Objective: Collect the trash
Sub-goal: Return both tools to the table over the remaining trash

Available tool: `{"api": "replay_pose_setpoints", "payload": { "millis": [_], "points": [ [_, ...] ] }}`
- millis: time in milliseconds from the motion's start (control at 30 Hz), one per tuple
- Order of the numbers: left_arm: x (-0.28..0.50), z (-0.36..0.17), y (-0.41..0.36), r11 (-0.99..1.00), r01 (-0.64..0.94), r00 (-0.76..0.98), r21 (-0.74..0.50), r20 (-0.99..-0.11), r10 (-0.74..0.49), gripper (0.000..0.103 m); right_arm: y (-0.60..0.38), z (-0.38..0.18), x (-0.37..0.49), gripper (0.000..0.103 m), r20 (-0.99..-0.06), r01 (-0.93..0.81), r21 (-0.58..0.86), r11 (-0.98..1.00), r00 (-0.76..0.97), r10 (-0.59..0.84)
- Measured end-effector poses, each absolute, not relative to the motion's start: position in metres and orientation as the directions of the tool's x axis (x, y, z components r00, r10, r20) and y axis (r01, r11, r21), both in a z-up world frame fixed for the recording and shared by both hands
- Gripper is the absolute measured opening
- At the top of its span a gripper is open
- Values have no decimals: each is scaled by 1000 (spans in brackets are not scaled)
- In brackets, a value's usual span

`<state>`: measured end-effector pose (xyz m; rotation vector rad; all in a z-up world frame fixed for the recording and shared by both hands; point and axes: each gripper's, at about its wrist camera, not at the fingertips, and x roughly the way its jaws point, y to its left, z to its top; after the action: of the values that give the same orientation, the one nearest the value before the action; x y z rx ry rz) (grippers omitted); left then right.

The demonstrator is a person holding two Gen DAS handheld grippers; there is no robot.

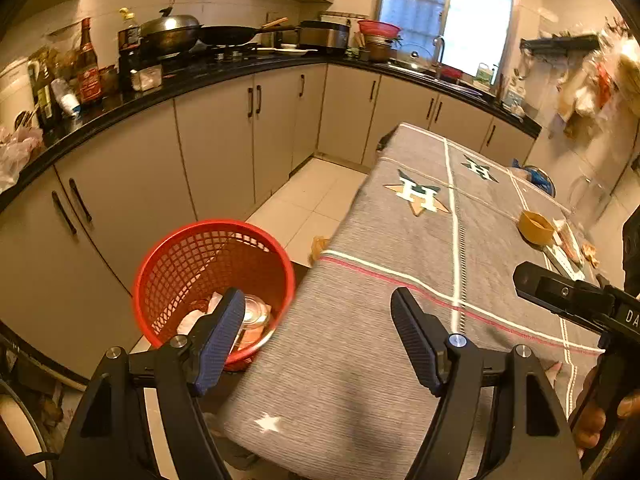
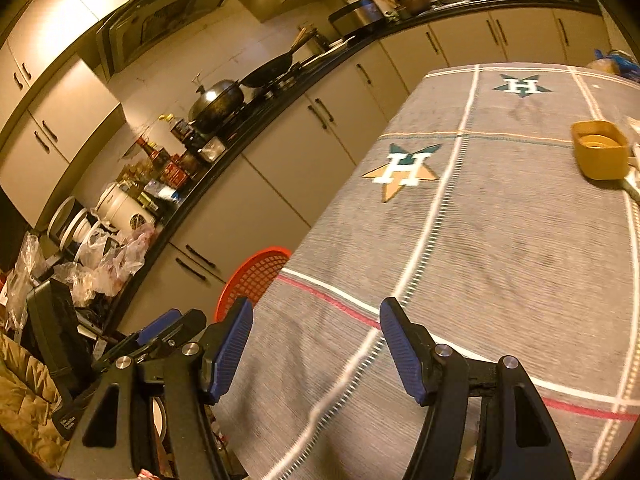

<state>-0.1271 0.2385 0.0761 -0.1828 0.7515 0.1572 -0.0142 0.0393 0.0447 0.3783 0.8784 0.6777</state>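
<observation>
Red mesh basket stood on the floor at the table's nine o'clock, holding a clear jar and crumpled paper; left gripper and right gripper hung spread and empty over grey cloth, a yellow cup at two o'clock.
</observation>
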Motion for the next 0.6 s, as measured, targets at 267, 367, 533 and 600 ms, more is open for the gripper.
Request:
{"api": "replay_pose_setpoints", "payload": {
  "millis": [267,367,533,600],
  "points": [
    [-124,82,204,985,-144,722,-100,-691,36,74,3,43,-27,71,-591,-345,544,765,489,642],
    [-118,87,186,991,-100,721,-92,-693,9,74,-20,40,-31,71,-602,-314,539,782,506,618],
    [-102,99,148,996,-7,719,-85,-692,-54,75,-70,37,-37,72,-619,-251,512,821,555,556],
    [-91,103,130,995,38,713,-88,-695,-89,75,-97,36,-38,74,-628,-207,492,846,588,510]
  ]
}}
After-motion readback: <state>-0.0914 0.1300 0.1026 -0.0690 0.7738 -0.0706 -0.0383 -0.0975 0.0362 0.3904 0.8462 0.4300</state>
